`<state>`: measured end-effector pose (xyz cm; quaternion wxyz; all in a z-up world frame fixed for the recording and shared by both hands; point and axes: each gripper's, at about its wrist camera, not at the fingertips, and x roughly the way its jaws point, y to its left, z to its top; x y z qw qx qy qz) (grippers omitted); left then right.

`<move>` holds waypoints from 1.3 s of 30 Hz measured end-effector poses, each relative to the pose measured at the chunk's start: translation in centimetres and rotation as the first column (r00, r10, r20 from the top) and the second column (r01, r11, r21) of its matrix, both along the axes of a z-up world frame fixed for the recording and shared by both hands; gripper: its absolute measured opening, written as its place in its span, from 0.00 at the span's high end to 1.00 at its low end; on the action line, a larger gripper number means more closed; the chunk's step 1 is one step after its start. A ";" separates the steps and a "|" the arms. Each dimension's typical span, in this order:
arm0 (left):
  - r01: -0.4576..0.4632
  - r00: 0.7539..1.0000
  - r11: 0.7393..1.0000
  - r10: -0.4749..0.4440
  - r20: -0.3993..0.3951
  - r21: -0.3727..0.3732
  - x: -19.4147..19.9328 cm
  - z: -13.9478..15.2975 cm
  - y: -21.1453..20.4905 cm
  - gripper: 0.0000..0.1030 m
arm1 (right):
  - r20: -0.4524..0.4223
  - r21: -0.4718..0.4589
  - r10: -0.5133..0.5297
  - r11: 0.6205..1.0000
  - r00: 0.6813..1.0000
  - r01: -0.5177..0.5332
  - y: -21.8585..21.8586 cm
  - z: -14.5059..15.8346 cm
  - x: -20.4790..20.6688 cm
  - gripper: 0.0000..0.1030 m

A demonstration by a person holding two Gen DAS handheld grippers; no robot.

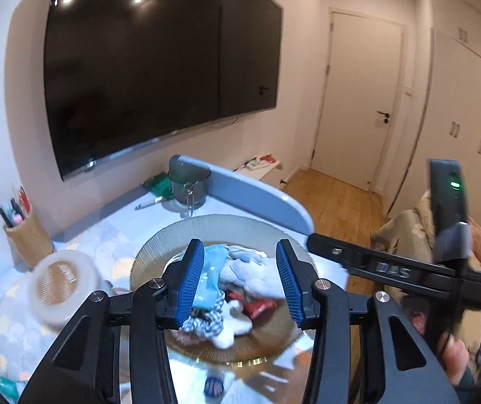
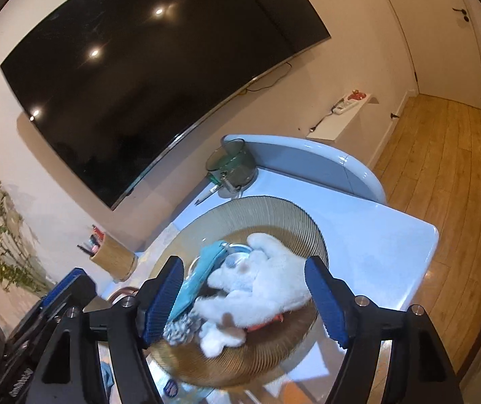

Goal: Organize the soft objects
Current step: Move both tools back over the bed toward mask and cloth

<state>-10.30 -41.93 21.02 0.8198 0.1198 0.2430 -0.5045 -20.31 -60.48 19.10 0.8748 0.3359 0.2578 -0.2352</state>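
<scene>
- Left hand-held gripper (image 1: 240,282) hovers with jaws apart over the ribbed glass plate (image 1: 206,229) holding soft toys (image 1: 237,282).
- Right hand-held gripper (image 2: 243,299), jaws wide apart, grips nothing above the white plush (image 2: 260,289).

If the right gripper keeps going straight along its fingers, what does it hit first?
Most likely the white plush toy piled on the ribbed glass plate; the open right gripper frames it, though depth is uncertain.

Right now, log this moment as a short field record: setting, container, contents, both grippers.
setting: table below a wall-mounted TV
container: ribbed amber glass plate
contents: white plush toy, light blue cloth, blue-white woven piece, something red, piled together
left gripper: open above the pile, holding nothing
right gripper: open above the pile, holding nothing
</scene>
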 end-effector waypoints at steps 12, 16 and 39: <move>-0.320 0.929 0.943 0.332 0.163 -0.093 -3.5 1.3 21.2 0.11 | -0.074 -0.294 0.247 0.920 0.966 -0.258 14.9 1.9 0.4 0.00; -0.462 0.874 0.879 0.474 0.104 -0.118 -1.5 0.8 28.1 0.11 | -0.098 -0.354 0.381 0.850 0.920 -0.390 21.6 2.2 1.3 0.00; -0.719 0.660 0.679 0.734 -0.157 0.148 10.5 -17.2 43.1 0.11 | -0.345 -0.259 0.634 0.644 0.692 -0.719 38.2 -12.6 17.2 0.00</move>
